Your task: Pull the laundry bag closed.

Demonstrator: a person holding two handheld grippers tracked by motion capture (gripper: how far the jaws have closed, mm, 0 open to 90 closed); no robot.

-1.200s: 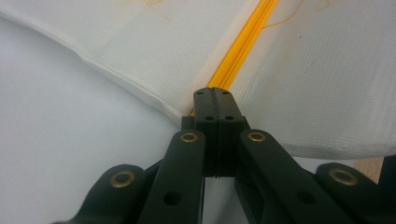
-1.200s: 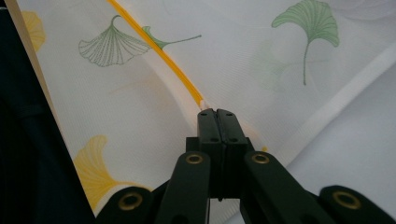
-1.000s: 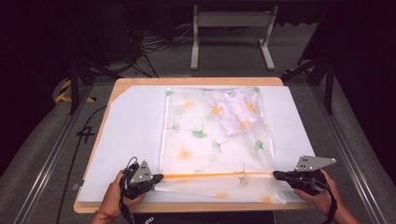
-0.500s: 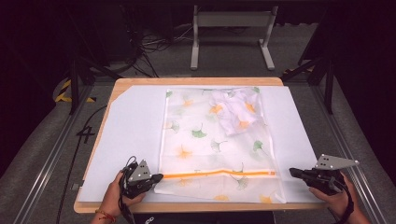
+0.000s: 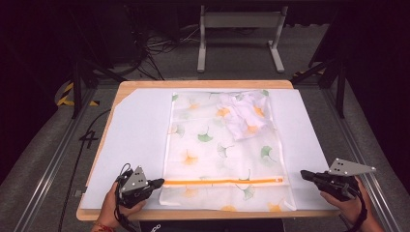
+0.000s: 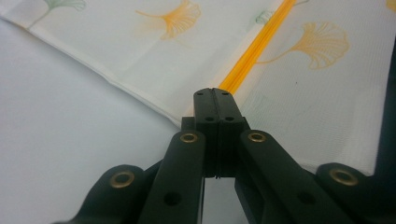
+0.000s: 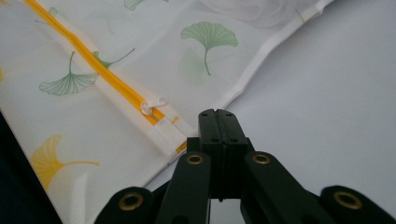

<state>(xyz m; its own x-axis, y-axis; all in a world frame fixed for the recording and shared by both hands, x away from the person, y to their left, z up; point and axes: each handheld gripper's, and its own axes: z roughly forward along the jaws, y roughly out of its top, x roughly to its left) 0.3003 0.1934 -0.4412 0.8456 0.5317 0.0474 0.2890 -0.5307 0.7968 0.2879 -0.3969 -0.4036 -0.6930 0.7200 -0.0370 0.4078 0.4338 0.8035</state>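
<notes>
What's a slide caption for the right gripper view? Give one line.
Right hand-held gripper, jaws together, beside the white ginkgo-print mesh zip bag, near the white pull of its orange zipper.

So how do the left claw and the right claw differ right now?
The left claw sits at the bag's edge by the zipper's plain end; the right claw lies off the bag on the white sheet, apart from the pull end. The right's grey plate sticks out sideways; the left's tilts up. Both are shut.
</notes>
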